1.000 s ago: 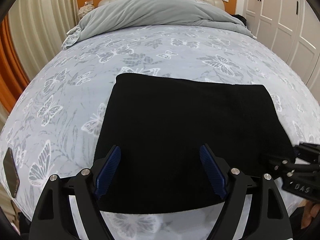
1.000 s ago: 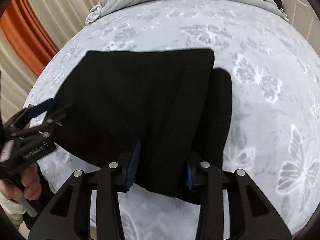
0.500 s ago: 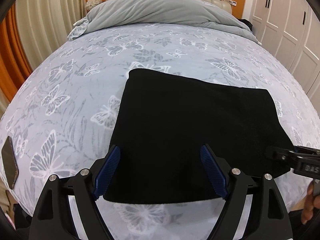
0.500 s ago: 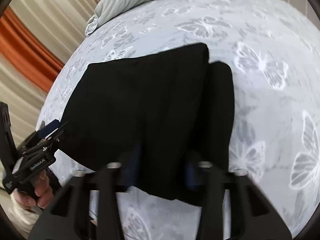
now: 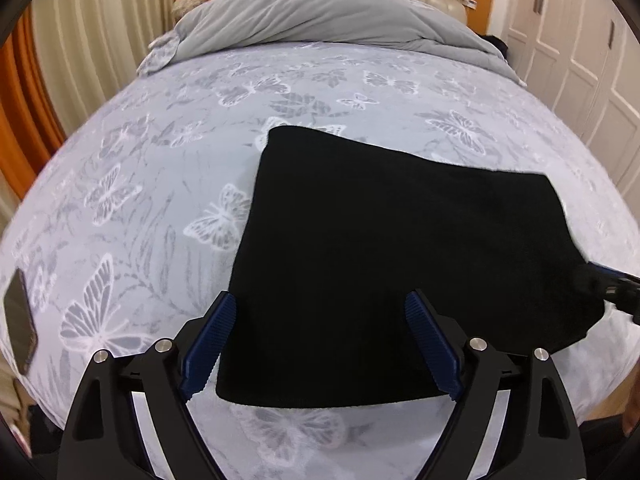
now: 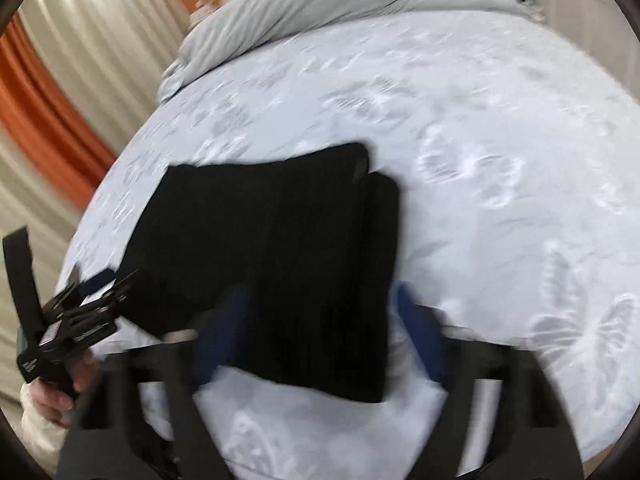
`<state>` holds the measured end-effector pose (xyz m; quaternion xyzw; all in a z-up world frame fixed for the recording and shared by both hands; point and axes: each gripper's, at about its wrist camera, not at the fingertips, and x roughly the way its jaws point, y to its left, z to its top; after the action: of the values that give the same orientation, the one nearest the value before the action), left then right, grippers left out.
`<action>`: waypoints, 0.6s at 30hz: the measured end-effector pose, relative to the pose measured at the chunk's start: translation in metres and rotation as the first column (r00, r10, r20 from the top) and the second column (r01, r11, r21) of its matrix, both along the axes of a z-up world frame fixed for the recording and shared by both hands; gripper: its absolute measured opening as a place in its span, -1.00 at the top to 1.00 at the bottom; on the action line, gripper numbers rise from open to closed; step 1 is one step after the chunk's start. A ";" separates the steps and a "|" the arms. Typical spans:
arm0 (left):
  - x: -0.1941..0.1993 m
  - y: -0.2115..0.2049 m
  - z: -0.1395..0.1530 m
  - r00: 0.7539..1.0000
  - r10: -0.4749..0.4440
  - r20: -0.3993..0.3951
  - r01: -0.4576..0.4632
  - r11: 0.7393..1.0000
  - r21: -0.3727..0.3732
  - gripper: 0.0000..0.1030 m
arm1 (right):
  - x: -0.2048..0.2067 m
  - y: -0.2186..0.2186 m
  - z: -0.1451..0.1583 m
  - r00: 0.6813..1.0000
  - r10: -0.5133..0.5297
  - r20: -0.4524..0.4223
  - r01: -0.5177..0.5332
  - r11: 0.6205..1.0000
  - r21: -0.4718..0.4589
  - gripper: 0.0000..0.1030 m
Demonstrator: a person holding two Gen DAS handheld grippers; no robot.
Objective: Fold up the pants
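Both grippers hover at the near edge of the bed [image 5: 160, 152], fingers spread wide with nothing between them: the left gripper [image 5: 320, 344] and the right gripper [image 6: 320, 332], which is badly blurred. The folded black pants [image 5: 400, 248] lie flat on the butterfly sheet.

Soft, even daylight fills the room, and I see no hard shadows or glare. My left wrist view is sharp; fisheye bending curves the bed [image 5: 160, 184] and darkens the corners. My right wrist view is smeared by motion blur. The black pants [image 5: 400, 248] show almost no surface detail.
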<state>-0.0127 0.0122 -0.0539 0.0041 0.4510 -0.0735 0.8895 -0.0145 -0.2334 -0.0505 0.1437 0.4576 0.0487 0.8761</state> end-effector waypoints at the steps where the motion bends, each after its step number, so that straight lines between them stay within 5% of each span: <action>1: 0.003 0.007 -0.001 1.000 0.012 -0.018 -0.012 0.999 -0.034 -0.65 | 0.001 -0.007 -0.002 1.000 -0.026 -0.012 0.027 0.999 0.018 -0.65; 6: 0.016 0.038 -0.009 0.992 0.050 -0.120 -0.072 0.980 -0.183 -0.66 | 0.013 -0.021 -0.035 0.988 -0.020 -0.155 0.048 0.983 0.177 -0.64; 11: 0.032 0.065 -0.041 0.947 -0.002 -0.321 -0.134 0.907 -0.400 -0.66 | 0.012 -0.012 -0.055 0.976 0.023 -0.216 0.035 0.965 0.261 -0.70; 12: 0.033 0.067 -0.048 0.938 -0.017 -0.347 -0.143 0.891 -0.430 -0.62 | 0.011 -0.008 -0.056 0.980 0.021 -0.199 0.031 0.966 0.255 -0.59; 13: 0.034 0.068 -0.050 0.938 -0.023 -0.347 -0.142 0.886 -0.442 -0.60 | 0.010 -0.005 -0.054 0.984 0.025 -0.178 0.018 0.972 0.236 -0.16; 14: 0.034 0.066 -0.048 0.945 -0.038 -0.324 -0.119 0.886 -0.449 -0.29 | 0.009 -0.002 -0.050 0.987 0.045 -0.152 -0.008 0.971 0.238 0.14; 18: 0.027 0.069 -0.026 0.965 -0.075 -0.252 -0.066 0.860 -0.506 0.43 | -0.005 0.004 -0.006 0.997 0.079 0.004 -0.077 0.964 0.253 0.26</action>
<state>0.0143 0.0809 -0.0794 -0.2401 0.5295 -0.1923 0.7906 -0.0195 -0.2291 -0.0566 0.2361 0.4556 0.1407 0.8467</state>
